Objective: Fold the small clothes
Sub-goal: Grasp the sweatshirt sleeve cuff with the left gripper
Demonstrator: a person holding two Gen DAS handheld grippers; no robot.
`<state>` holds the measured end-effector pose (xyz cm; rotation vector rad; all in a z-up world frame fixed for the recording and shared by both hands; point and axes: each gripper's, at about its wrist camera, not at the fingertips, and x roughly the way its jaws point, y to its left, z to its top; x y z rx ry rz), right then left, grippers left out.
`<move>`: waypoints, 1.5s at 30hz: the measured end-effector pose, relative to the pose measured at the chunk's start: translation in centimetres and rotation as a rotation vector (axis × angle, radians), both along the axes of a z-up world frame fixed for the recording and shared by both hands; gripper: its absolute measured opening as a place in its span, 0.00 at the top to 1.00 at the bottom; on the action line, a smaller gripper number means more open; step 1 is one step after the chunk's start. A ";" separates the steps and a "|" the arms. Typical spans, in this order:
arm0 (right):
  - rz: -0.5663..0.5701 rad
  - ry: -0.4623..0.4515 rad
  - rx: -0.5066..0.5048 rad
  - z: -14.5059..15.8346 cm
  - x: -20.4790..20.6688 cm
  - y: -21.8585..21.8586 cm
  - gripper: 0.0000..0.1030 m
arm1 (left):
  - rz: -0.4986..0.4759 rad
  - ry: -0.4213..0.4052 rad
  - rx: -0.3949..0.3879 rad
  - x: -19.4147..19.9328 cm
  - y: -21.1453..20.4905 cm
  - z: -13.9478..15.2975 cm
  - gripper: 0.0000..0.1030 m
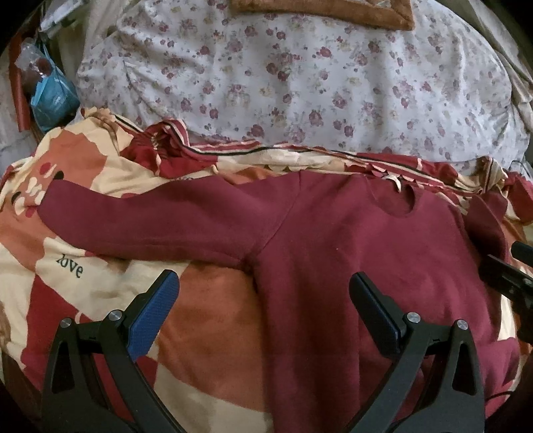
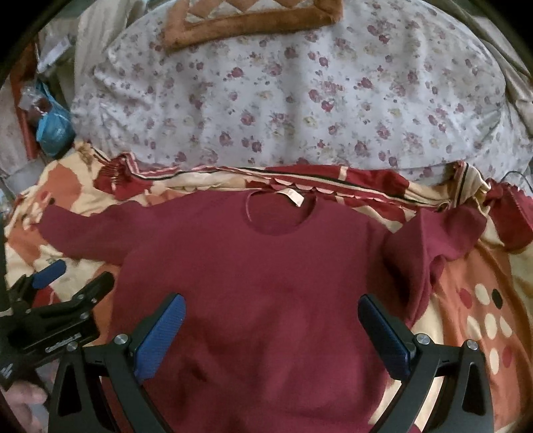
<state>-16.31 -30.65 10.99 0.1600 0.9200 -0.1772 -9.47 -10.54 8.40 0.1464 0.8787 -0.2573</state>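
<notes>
A dark red long-sleeved top lies flat and face up on a patterned quilt, neckline away from me. Its left sleeve stretches out to the left. In the right wrist view the top fills the middle, and its right sleeve is bunched and folded near the shoulder. My left gripper is open and empty, hovering over the top's left armpit and side. My right gripper is open and empty above the middle of the body. The left gripper also shows at the left of the right wrist view.
The quilt is cream, orange and red with the word "love". A floral pillow lies behind the top, with a brown-edged cloth on it. A blue bag and clutter sit at the far left.
</notes>
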 end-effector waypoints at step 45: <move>0.112 0.051 0.023 -4.9 5.2 2.6 0.00 | 0.572 -0.031 0.261 15.2 20.7 -1.5 0.04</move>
